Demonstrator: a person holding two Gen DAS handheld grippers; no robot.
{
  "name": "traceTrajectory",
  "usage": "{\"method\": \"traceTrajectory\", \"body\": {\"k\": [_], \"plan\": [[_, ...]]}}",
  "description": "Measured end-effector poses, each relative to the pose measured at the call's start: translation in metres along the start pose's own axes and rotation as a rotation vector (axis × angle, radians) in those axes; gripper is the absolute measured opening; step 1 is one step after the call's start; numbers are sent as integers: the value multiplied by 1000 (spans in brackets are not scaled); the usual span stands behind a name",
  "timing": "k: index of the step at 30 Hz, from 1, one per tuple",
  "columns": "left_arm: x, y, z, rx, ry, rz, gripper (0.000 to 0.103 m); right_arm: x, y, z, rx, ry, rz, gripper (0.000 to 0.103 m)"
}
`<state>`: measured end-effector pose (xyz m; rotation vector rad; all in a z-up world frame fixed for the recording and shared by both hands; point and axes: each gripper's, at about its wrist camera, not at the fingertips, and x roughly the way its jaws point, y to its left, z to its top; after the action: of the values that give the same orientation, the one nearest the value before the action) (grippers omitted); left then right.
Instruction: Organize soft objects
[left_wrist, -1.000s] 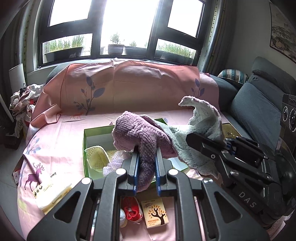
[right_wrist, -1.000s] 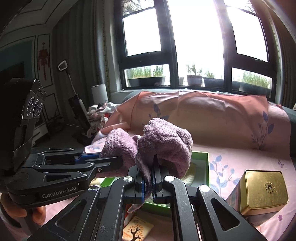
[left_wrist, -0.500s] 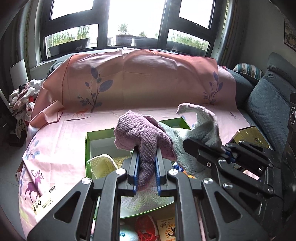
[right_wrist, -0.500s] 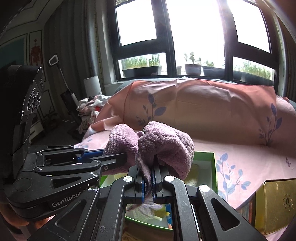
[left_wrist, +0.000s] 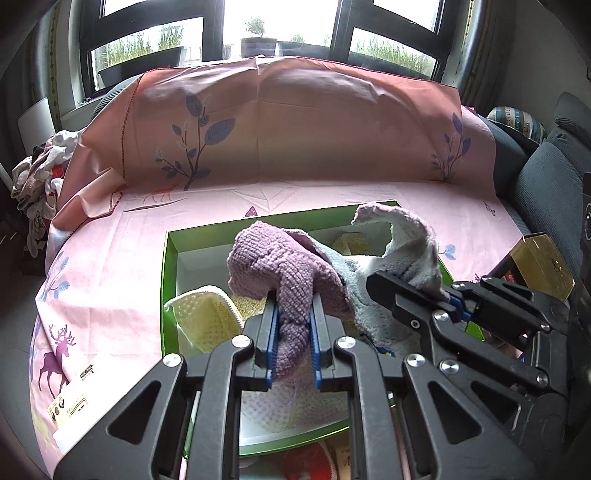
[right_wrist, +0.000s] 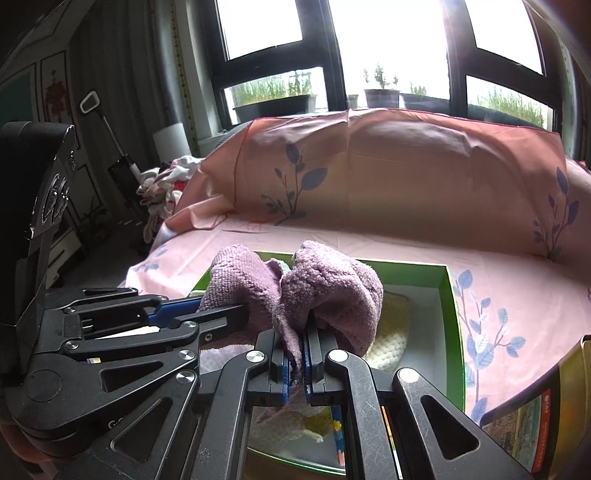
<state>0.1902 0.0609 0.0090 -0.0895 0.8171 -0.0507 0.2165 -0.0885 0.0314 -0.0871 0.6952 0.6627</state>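
The pink sheet (left_wrist: 110, 266) spreads under everything, and on it sits the green box (left_wrist: 168, 280) with a yellow cloth (left_wrist: 201, 317) lying inside. I hold the purple towel (left_wrist: 280, 266) bunched above the box, its pale underside showing. My left hand-held gripper (left_wrist: 291, 343) is clamped tight on one fold, and my right hand-held gripper (right_wrist: 297, 354) pinches another fold, nearly fully closed. A gold tin (left_wrist: 535, 266) stands just beside the box.

I see a sofa covered by a pink printed sheet (left_wrist: 122, 266). Directly on the sheet rest an open green box (left_wrist: 168, 295), a gold tin (left_wrist: 543, 266) at its right, and a small printed card (left_wrist: 68, 404) near the front-left edge.
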Motion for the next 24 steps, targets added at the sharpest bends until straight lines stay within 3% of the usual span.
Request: {"method": "traceTrajectory", "body": {"k": [24], "plan": [[36, 13, -7, -52, 131, 27, 19, 33, -13, -11, 26, 134, -56, 7]]}}
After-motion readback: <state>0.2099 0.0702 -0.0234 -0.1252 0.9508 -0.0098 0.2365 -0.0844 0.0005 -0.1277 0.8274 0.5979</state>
